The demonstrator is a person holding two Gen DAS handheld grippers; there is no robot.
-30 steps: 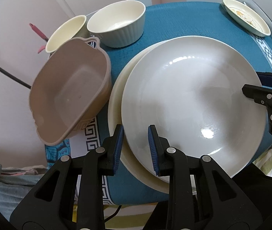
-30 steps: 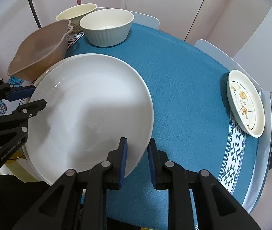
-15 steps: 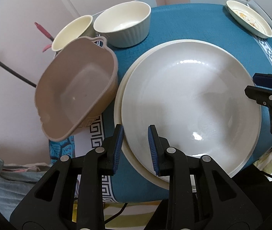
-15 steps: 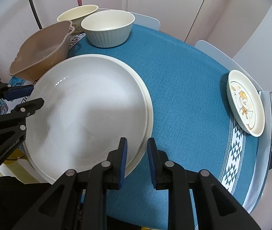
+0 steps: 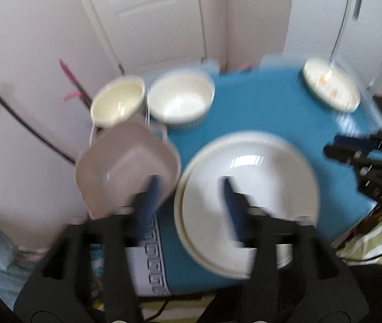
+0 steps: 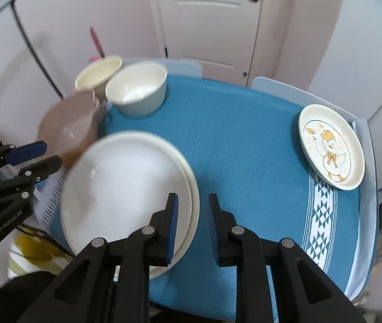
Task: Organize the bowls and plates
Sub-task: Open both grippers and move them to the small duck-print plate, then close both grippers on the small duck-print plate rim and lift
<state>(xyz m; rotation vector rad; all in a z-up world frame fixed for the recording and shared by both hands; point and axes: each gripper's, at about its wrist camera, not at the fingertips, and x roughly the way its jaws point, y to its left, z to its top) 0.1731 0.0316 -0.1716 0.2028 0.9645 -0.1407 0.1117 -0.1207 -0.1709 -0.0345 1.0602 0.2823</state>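
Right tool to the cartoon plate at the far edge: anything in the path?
Nothing visible. Only bare blue tablecloth lies between the right tool, open, and the cartoon plate. The stacked white plates sit off to its left.

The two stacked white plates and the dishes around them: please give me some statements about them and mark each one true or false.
1. One large white plate lies on another. True.
2. The right claw grips the plates. False: it is open and holds nothing.
3. The cartoon plate sits apart, near the far table edge. True.
4. The ribbed bowl is stacked inside the brown dish. False: it stands alone on the tablecloth.
5. The left claw is open. True.
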